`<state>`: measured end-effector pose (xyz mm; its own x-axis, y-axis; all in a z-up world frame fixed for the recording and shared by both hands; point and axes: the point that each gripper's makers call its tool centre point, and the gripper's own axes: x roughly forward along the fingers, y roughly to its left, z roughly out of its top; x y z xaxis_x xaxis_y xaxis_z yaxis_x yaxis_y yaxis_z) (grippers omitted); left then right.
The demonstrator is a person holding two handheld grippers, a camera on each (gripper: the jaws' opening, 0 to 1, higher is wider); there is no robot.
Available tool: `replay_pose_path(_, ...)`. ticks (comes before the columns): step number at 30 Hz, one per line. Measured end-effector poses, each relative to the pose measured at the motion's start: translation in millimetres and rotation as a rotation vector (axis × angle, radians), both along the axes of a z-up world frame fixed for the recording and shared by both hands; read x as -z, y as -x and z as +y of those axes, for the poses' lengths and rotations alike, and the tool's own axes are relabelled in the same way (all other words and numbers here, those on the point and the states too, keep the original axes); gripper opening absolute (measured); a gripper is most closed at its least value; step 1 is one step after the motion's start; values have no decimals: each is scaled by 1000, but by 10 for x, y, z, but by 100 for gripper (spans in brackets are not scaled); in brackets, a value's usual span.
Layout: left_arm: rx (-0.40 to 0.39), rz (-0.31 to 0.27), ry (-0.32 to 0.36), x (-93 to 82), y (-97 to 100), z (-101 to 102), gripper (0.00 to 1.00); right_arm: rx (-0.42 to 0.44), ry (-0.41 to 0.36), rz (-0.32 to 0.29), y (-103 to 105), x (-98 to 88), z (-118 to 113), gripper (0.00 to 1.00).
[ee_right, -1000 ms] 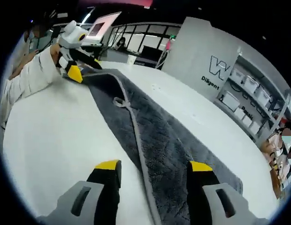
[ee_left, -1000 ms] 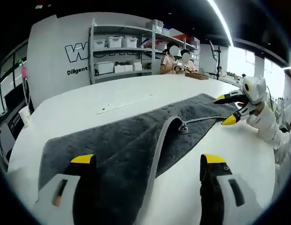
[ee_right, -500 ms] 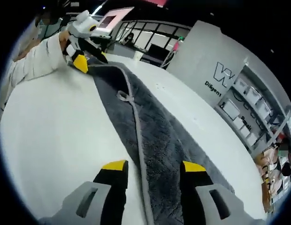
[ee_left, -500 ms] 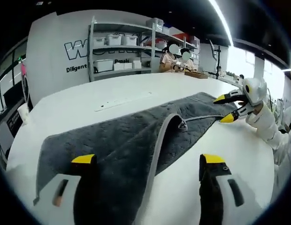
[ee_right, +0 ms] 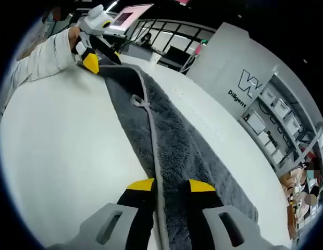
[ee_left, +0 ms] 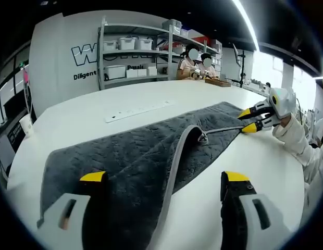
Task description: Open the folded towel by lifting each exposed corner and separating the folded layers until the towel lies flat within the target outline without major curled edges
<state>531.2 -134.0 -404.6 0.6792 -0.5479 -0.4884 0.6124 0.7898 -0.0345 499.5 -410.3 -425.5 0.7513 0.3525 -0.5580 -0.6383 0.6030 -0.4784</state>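
Right hand-held gripper (ee_right: 169, 183): jaws nearly closed around the towel's pale hem, clenched on it.
Left hand-held gripper (ee_left: 164, 177): jaws spread wide, released, above the towel's near end.
Towel (ee_left: 135, 156): grey, folded lengthwise, stretched across the worktop (ee_left: 99, 120).
Hanging loop (ee_right: 139, 100): on the hem, mid-length.
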Motion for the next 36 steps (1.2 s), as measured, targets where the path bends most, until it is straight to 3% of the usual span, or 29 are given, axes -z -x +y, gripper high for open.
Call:
replay_pose_path(2, -1, 0, -2, 0, 3, 4, 88, -10, 18, -5, -9, 7, -8, 6)
replay_pose_path(10, 3, 6, -2, 11, 2, -6, 87, -20, 19, -19, 2, -20, -1, 0)
replay_pose_path(17, 7, 8, -2, 14, 6, -13, 87, -1, -34, -30, 4, -88, -33, 0)
replay_pose_path(29, 28, 2, 5, -18, 50, -61, 87, -19, -48, -48, 124, -47, 23, 0)
replay_pose_path(36, 21, 7, 4, -4, 40, -33, 87, -35, -92, -15, 258, 39, 33, 0)
